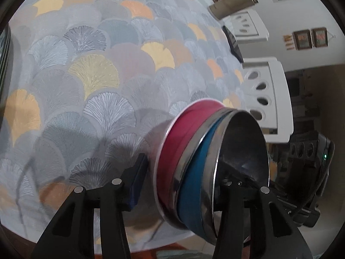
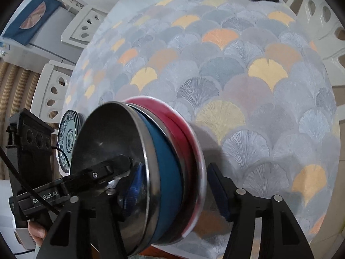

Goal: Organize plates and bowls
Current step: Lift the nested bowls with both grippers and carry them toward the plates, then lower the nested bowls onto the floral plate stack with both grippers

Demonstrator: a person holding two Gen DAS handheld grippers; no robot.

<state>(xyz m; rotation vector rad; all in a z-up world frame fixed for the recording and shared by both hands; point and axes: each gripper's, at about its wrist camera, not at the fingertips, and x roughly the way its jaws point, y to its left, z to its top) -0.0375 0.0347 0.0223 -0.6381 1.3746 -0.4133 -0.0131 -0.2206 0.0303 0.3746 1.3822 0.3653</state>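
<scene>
Left gripper (image 1: pixel 183 185) and right gripper (image 2: pixel 170 185) both straddle the bowl stack (image 2: pixel 138 172), jaws apart, unclenched; the stack sits at the table's (image 2: pixel 237 64) near edge; a nudge could tip it off.

**Both grippers wide, straddling the stack**

Left gripper (image 1: pixel 185 183) jaws spread apart, one finger inside, one outside. Right gripper (image 2: pixel 172 185) same, jaws parted. Bare hand (image 2: pixel 37 231) grips the left handle, low in right view.
</scene>
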